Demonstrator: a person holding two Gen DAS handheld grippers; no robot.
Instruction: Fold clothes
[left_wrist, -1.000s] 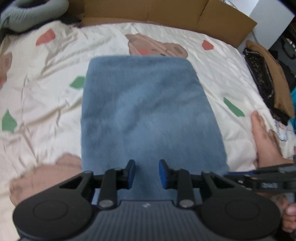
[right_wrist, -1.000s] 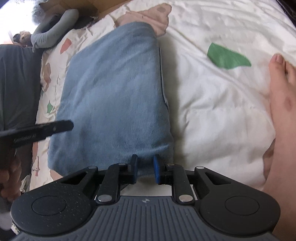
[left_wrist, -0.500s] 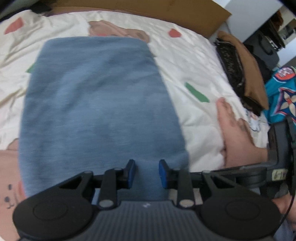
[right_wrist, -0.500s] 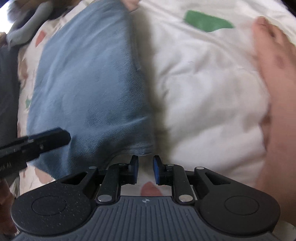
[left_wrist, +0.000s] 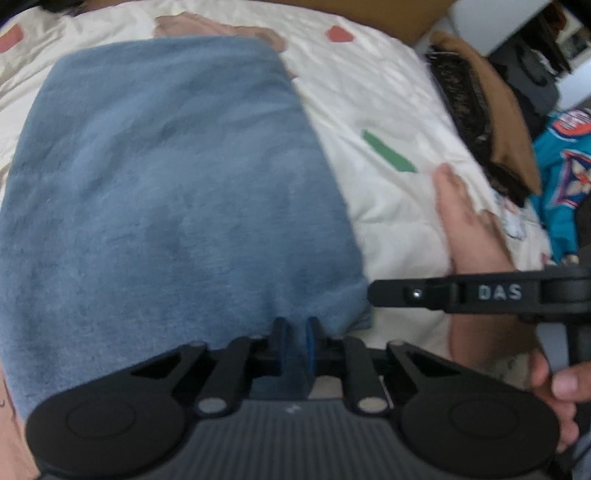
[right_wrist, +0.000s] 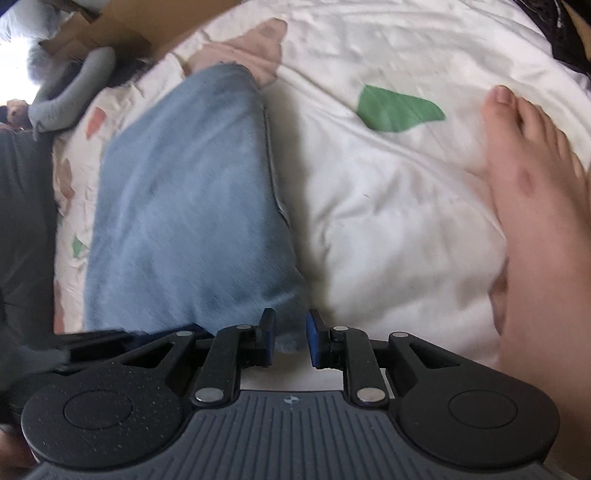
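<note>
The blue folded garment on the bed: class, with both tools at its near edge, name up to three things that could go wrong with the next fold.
1. The left tool has just been closing on the blue garment's near edge; it may pinch only the top layer, so the fold could open.
2. The right tool has only the garment's corner between its pads, so it may slip out.
3. A bare foot rests on the bedspread nearby; the cloth could snag on it.

A cream quilt (left_wrist: 388, 92) with green and red patches is covering the bed across both views; brown cardboard (left_wrist: 369, 11) is lying along its upper edge. Daylight is glaring at the upper left of the right wrist view.
</note>
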